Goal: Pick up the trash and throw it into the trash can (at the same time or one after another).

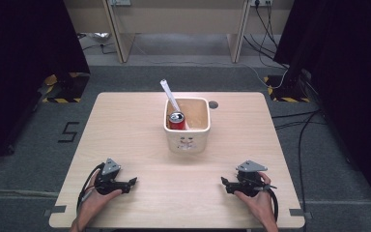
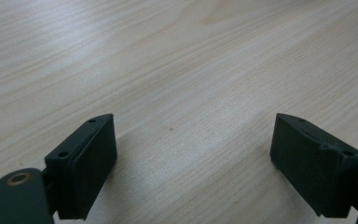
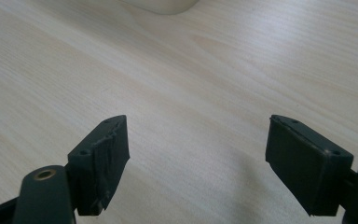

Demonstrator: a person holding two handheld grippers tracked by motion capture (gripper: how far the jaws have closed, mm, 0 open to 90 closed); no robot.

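Both grippers lie low at the near edge of the tabletop (image 1: pixel 125 121), each one in a hand of the person. In the left gripper view, the left gripper (image 2: pixel 193 158) has its jaws wide apart and only bare wood is between them. The right gripper (image 3: pixel 196 163) is the same in its own view: jaws spread, nothing held, and one inner pad looks worn and rough. In the high view the left gripper (image 1: pixel 131 182) sits toward the near left corner and the right gripper (image 1: pixel 223 180) toward the near right corner, and their jaws point inward, toward each other. I judge this is a resting pose, with the hands parked symmetric and away from the work.

Farther out, about at the middle of the tabletop and a little toward the far edge, stands a cream square container (image 1: pixel 187 140). Inside it, at its left side, a red can (image 1: pixel 176 120) stands upright, and a white spoon-like utensil (image 1: pixel 169 94) leans out over the far left rim. Probably they are put there to keep them together. Both grippers are well apart from the container.
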